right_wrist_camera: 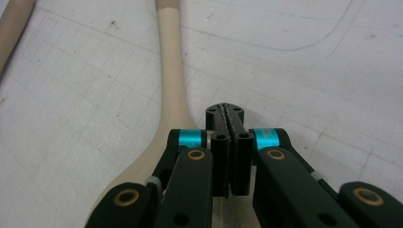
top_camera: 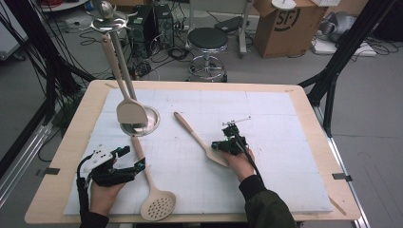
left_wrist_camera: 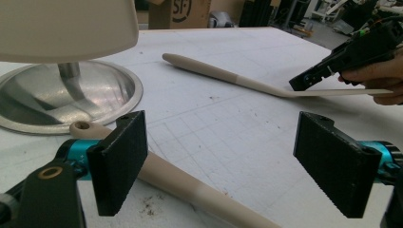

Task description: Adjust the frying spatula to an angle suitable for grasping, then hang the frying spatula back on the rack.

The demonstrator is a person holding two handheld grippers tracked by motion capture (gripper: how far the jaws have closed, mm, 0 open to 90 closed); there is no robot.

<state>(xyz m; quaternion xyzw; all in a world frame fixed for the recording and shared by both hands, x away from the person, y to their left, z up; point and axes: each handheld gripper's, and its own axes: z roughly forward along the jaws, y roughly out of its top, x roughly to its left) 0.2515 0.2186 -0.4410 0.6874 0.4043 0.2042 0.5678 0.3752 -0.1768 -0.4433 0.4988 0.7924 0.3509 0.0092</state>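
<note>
- The right tongs [top_camera: 223, 145] sit at the blade end of a beige spatula [top_camera: 197, 137], jaws pressed flat together. In the right gripper view the ribbed black pads meet with no gap over the spatula's [right_wrist_camera: 170, 80] wide, flat end; whether they pinch its edge cannot be told.
- That spatula lies flat near the middle of the tabletop [top_camera: 76, 128], its rounded handle pointing away from the person. It looks smooth and matte, with a slim round handle that widens into a thin blade.
- The left tongs [top_camera: 127, 160] stand wide apart, grasping nothing. In the left gripper view the two rectangular pads [left_wrist_camera: 119, 161] have a rough black surface, carried on teal metal pins.
- A slotted spoon [top_camera: 151, 187] of the same beige material lies just beside the left tongs, its round perforated head near the person's edge. Its handle [left_wrist_camera: 190, 190] passes between the spread jaws, untouched.
- A shiny metal stand [top_camera: 142, 124] with a domed round base holds a hanging beige turner [top_camera: 128, 109].
- A white foam-like sheet [top_camera: 275, 142] with a faint grid covers the pale wooden tabletop.
- A cardboard box [top_camera: 285, 28] on the floor behind bears the letters "SF".
</note>
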